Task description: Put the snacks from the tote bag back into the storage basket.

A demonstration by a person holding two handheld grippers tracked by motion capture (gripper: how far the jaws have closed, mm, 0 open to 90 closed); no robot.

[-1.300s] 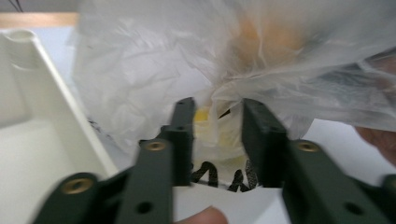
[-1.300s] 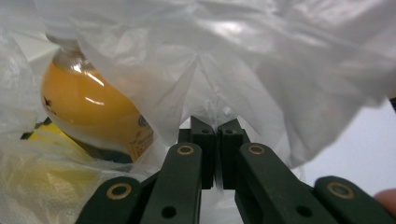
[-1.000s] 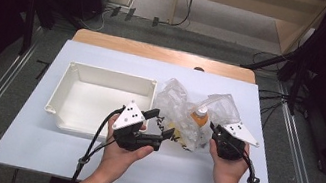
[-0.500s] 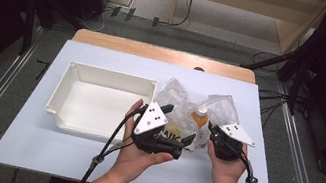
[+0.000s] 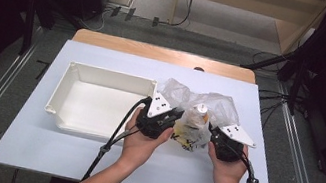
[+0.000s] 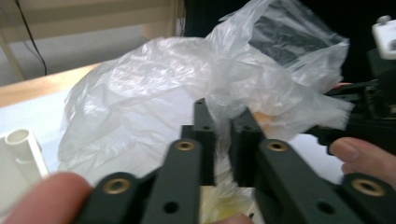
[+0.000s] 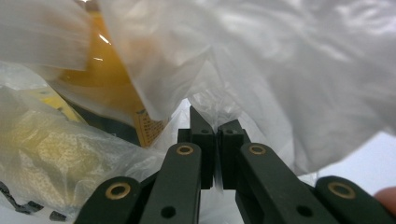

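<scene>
You are pinching the clear plastic bag (image 5: pixel 198 109) with both tongs: your left tongs (image 6: pixel 223 122) have just been closing onto its film, and your right tongs (image 7: pixel 215 122) are clamping its opposite edge. It is lying on the tabletop (image 5: pixel 30 139) beside the white bin (image 5: pixel 98 103), a yellow bottle (image 7: pixel 100 70) inside.

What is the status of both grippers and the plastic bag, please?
Left gripper just closed on the plastic bag. Right gripper shut on the bag too. White tray beside, nothing blocking.
</scene>
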